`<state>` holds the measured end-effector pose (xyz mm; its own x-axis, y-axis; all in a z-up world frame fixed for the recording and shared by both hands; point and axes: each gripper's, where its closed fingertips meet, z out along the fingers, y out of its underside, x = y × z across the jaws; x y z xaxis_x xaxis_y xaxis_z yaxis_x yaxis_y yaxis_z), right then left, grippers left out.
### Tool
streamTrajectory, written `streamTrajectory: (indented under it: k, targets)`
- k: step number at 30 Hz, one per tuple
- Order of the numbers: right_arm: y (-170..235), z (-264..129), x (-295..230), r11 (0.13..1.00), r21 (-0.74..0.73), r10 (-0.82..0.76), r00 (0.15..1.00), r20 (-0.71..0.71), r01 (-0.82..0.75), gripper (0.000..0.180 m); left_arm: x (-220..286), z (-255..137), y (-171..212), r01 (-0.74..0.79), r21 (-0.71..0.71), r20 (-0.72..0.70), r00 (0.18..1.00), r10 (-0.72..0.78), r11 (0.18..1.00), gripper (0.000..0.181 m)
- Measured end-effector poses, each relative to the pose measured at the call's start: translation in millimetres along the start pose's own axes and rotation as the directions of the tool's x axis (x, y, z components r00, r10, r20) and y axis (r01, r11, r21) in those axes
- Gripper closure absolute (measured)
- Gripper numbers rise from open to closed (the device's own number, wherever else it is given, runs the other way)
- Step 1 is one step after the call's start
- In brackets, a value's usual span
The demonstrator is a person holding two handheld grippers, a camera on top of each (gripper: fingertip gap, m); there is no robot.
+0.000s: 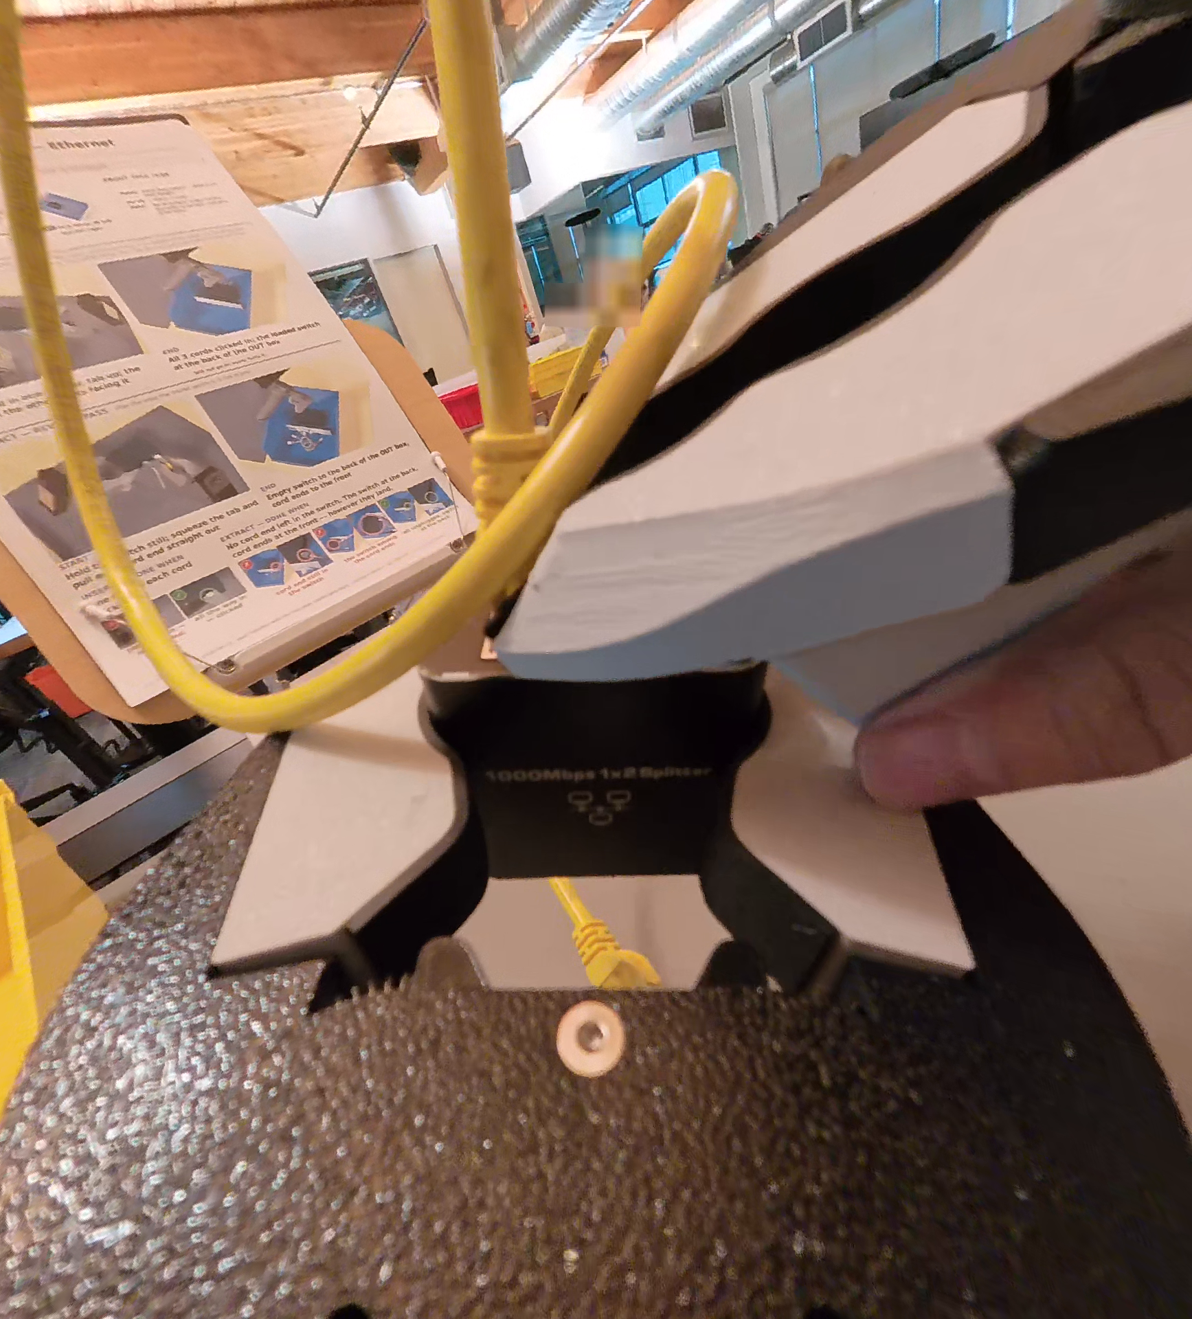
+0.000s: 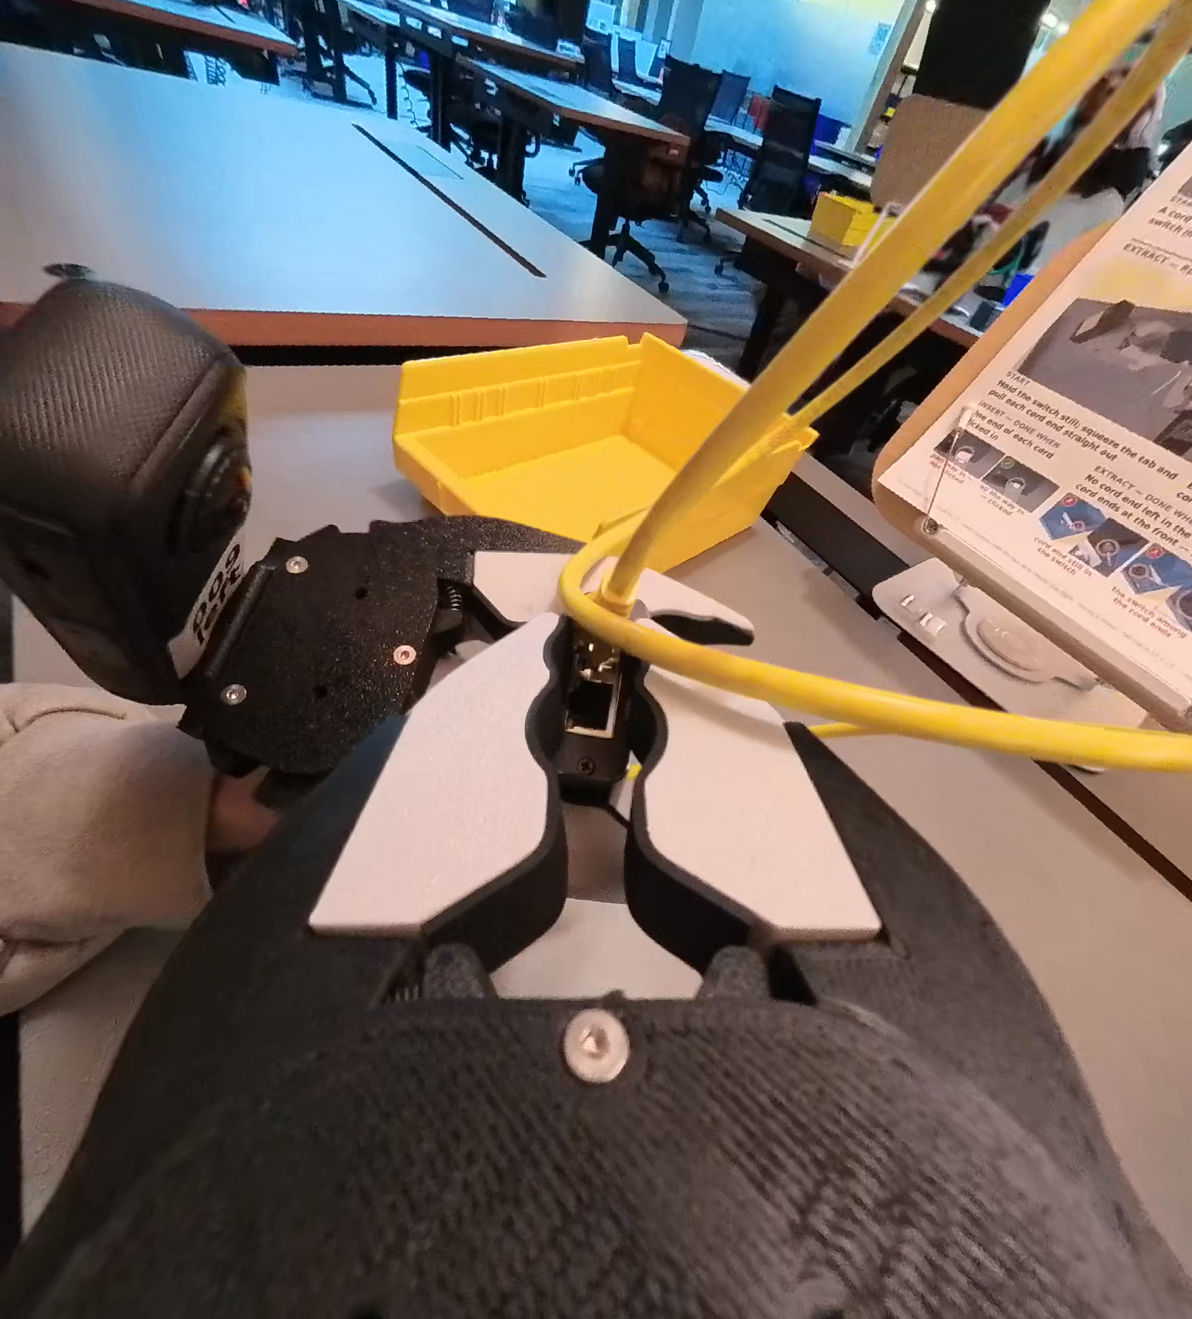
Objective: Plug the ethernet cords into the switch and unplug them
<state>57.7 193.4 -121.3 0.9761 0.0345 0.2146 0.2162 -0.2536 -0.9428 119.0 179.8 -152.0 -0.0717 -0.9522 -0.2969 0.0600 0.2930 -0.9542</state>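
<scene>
The switch (image 1: 596, 799), a small black box, is clamped between the fingers of the left hand-held gripper (image 1: 596, 821), held above the desk (image 2: 1007, 821) near the yellow bin (image 2: 578, 457). The right hand-held gripper (image 2: 596, 685) is narrowed around the switch's port end, its fingers flanking the ports; whether it grips cannot be told. One yellow ethernet cord (image 2: 864, 706) is seated in the far port, the near port empty. The switch's long axis runs straight along the left fingers, and the right gripper crosses it from the side, nearest the plug.
</scene>
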Motion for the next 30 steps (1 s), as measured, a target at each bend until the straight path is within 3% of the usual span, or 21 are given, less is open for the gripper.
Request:
streamTrajectory:
  k: [6,15,30]
  targets:
    - [7,2,0,0.997,-0.043,-0.061,0.998,-0.035,0.059,0.166,3,0,4,-0.002,0.018,-0.026,1.000,0.003,1.000,0.106]
    - [18,14,2,0.993,-0.088,-0.088,0.993,-0.074,0.081,0.166,-7,3,26,-0.037,-0.080,0.031,0.999,0.040,0.996,0.105]
    - [39,2,12,0.958,-0.220,-0.216,0.968,-0.129,0.185,0.166,25,11,41,0.030,-0.188,-0.152,0.987,-0.059,0.982,0.106]
